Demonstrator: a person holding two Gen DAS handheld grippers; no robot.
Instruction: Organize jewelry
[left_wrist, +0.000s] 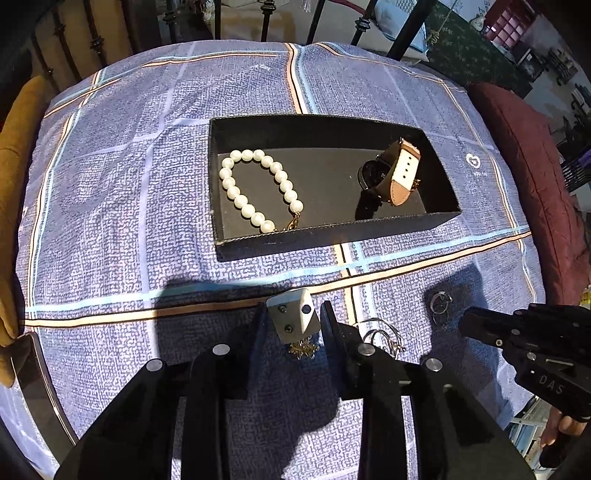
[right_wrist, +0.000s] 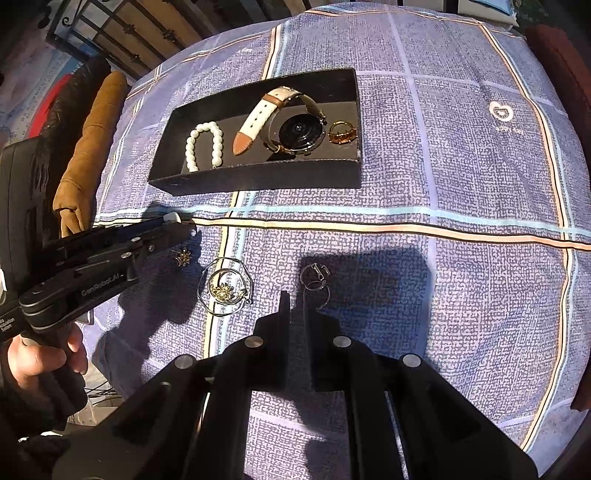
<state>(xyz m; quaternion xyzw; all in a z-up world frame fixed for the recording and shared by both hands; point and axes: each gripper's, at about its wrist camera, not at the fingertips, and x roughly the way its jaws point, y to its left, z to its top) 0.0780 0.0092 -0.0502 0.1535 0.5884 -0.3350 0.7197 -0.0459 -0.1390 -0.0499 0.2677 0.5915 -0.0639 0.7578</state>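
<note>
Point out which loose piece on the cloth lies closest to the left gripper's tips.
The small gold flower-shaped piece, alone on the cloth just under the left gripper. The silver hoops and the silver ring pair lie further right.

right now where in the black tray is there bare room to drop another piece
Bare floor lies in the black tray between the pearl bracelet and the watch. The watch end is crowded, with the gold ring beside it. On the cloth, earrings cluster near the left claw.
</note>
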